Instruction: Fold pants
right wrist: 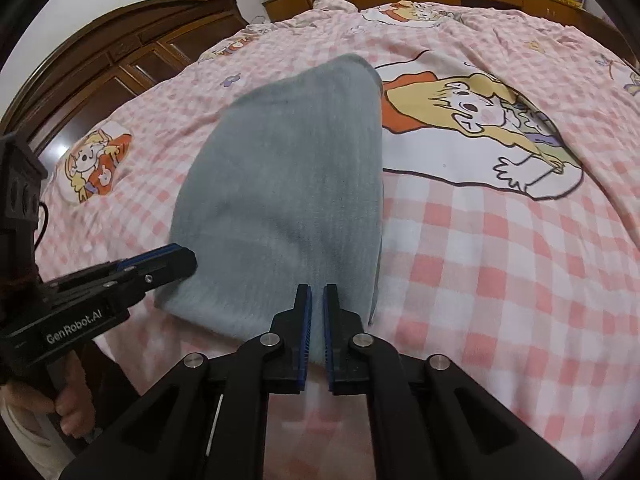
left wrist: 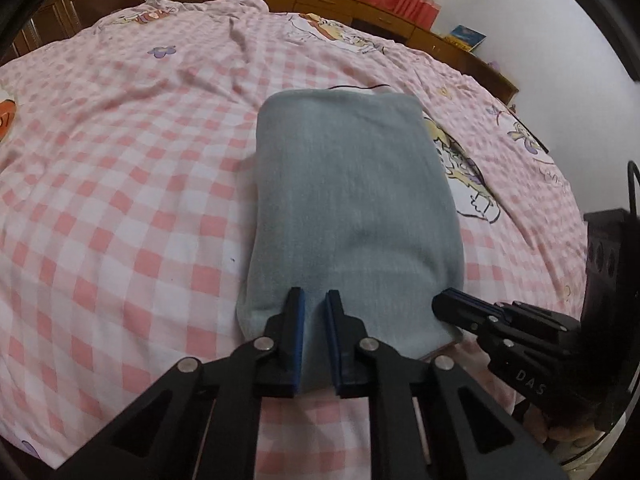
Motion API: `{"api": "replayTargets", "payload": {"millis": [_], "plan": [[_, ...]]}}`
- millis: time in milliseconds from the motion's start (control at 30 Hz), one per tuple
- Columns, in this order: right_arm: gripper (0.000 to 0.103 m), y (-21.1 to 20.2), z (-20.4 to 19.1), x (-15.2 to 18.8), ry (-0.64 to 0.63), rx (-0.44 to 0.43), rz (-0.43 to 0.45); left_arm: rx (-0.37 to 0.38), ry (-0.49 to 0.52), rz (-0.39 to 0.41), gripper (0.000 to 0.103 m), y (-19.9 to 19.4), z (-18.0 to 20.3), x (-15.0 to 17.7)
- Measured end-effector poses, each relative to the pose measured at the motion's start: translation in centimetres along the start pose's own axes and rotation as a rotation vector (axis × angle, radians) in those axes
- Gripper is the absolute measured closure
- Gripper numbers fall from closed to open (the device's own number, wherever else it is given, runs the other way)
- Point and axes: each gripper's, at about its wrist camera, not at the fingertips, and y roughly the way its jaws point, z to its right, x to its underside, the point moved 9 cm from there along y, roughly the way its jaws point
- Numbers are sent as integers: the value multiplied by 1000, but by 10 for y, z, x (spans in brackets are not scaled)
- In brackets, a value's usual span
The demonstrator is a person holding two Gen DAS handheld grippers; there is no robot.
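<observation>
- Left hand-held gripper [left wrist: 315,298] angles downward, pinching the near edge of the folded grey pants [left wrist: 352,208].
- Right hand-held gripper [right wrist: 317,292], just beside it, tilts likewise, pinching the same edge.

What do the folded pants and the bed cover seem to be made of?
Pants: likely soft knit or brushed cotton, matte grey-blue with a faint fuzzy, streaked surface. Bed cover: probably thin woven cotton, matte, printed with pink checks and cartoons, and finely creased.

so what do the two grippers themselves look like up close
Both are black two-finger linkage grippers with silver pivot pins and ribbed blue pads. The left gripper reads "GenRobot.AI" on its side in the right wrist view; the right gripper shows "DAS" lettering and a black cable.
</observation>
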Motion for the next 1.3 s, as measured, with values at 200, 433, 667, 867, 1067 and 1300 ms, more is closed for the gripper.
{"api": "replayTargets", "payload": {"millis": [200,433,667,867,1067,1300], "plan": [[59,-36,-10,11,-32,41,41,-16,-22,19,84,-18,5,2],[52,-31,6,34,13,139,-20,-99,-26,34,49,-50,8,24],[52,1,28,61,59,164,-117,-165,-16,-20,36,-34,5,53],[39,12,26,65,35,163,-78,-216,-1,-73,27,-9,5,69],[37,12,25,65,28,169,-59,-236,7,-90,18,1,2,77],[36,13,24,66,18,177,-40,-235,-14,-89,14,3,-2,78]]}}
